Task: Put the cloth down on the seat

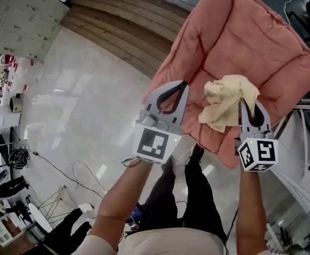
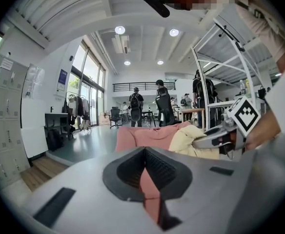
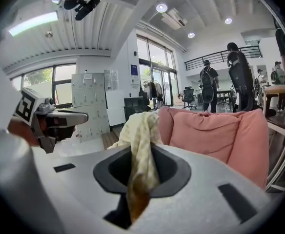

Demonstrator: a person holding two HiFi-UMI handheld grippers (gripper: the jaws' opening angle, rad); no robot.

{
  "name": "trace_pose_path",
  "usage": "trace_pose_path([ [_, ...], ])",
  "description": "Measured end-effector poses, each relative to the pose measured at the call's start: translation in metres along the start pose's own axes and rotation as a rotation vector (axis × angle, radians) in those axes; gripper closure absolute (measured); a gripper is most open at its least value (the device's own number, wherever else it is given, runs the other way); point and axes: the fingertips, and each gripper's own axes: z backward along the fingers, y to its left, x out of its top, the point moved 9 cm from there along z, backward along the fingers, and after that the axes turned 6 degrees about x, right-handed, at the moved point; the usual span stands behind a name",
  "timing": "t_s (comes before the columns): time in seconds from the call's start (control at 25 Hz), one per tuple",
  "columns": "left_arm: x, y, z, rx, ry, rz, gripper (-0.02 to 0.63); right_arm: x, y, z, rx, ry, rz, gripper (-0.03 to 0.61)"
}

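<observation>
A cream cloth [image 1: 226, 102] hangs bunched from my right gripper [image 1: 249, 103], which is shut on it just above the pink padded seat [image 1: 250, 47]. In the right gripper view the cloth [image 3: 141, 130] runs between the jaws of the right gripper [image 3: 141, 149] and hides their tips, with the seat [image 3: 215, 130] just beyond. My left gripper [image 1: 183, 84] hovers over the seat's near left edge, its tips together and nothing held. In the left gripper view the left gripper [image 2: 145, 150] shows only the pink of the seat [image 2: 145, 136] through the loop of its jaws.
Shiny pale floor [image 1: 80, 105] lies to the left, with a wooden platform [image 1: 123, 20] beyond it. A white metal rack [image 1: 303, 121] stands close on the right of the seat. Cables [image 1: 65, 171] trail on the floor. Several people [image 2: 162, 104] stand far off.
</observation>
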Motion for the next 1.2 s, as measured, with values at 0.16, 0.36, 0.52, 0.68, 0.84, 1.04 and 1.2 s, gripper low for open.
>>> trace_pose_path([
  [0.16,-0.028,-0.006,-0.01,0.007,0.025,-0.012,0.604,-0.032,-0.008,-0.017,0.008,0.017,-0.019,0.526],
  [0.36,-0.069,-0.008,-0.025,0.037,0.059,-0.014,0.604,-0.065,-0.018,-0.039,0.023,0.037,-0.037,0.523],
  [0.52,-0.1,-0.012,-0.043,0.061,0.074,0.001,0.604,-0.094,-0.035,-0.056,0.018,0.054,-0.055,0.518],
  [0.68,-0.121,-0.016,-0.061,0.06,0.103,-0.008,0.604,-0.121,-0.052,-0.074,0.008,0.075,-0.059,0.514],
  [0.84,-0.138,-0.022,-0.077,0.051,0.115,-0.017,0.604,-0.147,-0.07,-0.091,-0.007,0.091,-0.06,0.509],
  [1.04,-0.157,-0.029,-0.096,0.045,0.12,-0.024,0.604,-0.174,-0.09,-0.108,-0.034,0.129,-0.051,0.497],
  [1.2,-0.172,-0.033,-0.11,0.042,0.121,-0.017,0.604,-0.194,-0.105,-0.116,-0.06,0.16,-0.042,0.488],
])
